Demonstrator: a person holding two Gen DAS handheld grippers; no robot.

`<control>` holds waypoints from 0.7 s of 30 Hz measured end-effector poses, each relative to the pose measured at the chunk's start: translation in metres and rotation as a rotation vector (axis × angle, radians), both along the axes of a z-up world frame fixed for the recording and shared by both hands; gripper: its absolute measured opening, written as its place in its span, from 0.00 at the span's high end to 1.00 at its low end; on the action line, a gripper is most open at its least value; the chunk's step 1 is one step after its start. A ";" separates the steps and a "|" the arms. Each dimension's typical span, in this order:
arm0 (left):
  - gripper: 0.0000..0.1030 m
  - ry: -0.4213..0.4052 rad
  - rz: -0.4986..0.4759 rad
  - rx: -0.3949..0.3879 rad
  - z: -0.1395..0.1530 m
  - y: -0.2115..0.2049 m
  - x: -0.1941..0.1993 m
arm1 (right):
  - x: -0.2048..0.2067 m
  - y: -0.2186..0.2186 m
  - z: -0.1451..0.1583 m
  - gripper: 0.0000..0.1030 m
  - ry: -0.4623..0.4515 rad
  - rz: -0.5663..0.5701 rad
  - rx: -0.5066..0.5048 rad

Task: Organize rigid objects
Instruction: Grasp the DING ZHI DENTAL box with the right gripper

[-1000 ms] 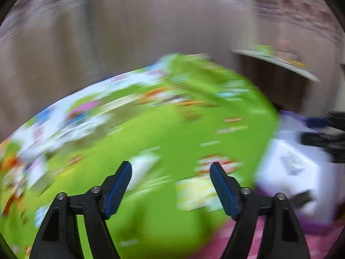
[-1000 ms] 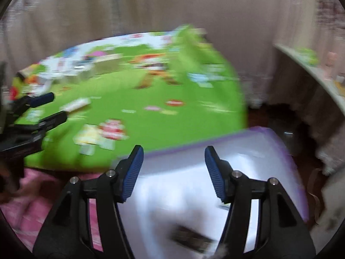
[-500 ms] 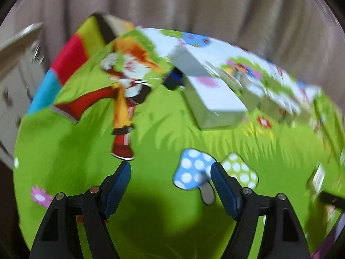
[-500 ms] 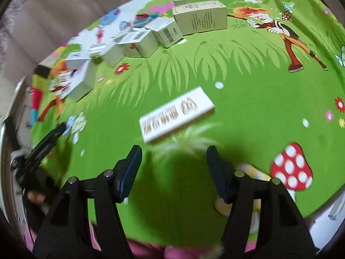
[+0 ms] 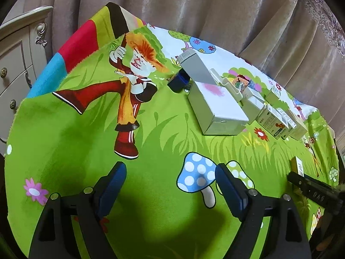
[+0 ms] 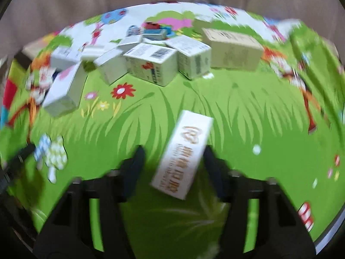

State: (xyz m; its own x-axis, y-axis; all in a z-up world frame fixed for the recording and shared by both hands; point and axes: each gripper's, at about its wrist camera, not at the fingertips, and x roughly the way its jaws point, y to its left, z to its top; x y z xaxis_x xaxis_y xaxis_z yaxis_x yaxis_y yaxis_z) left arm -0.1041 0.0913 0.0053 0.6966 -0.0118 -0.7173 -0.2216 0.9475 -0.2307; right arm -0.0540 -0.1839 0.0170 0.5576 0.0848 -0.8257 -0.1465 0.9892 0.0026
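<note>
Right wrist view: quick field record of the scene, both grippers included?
surface: green cartoon mat
right gripper: open, straddling the gold-print box, not closed on it
gold-print box: lying flat, apart from the pile
box pile: clustered at the mat's far side
tan box: right end of the pile
left gripper: open, empty, over the mat
image: motion-blurred

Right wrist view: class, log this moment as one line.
right gripper: open, astride white box | left gripper: open, empty | box pile: behind, on green cloth
</note>
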 end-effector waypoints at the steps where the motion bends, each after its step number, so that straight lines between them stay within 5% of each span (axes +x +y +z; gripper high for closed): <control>1: 0.17 0.001 0.000 0.004 0.000 -0.001 0.000 | -0.003 -0.001 -0.001 0.66 -0.016 0.043 -0.015; 7: 0.14 0.021 -0.014 0.032 -0.001 -0.005 0.004 | -0.031 -0.027 -0.004 0.67 -0.078 0.193 -0.006; 13: 0.10 0.125 -0.041 0.131 -0.001 -0.021 0.020 | -0.009 -0.034 -0.005 0.67 -0.092 0.197 0.006; 19: 0.10 0.151 -0.020 -0.047 0.007 -0.028 0.069 | 0.010 -0.039 -0.004 0.66 -0.079 0.172 0.032; 21: 0.10 0.146 -0.003 -0.051 0.010 -0.033 0.090 | 0.009 -0.038 -0.004 0.66 -0.082 0.174 0.022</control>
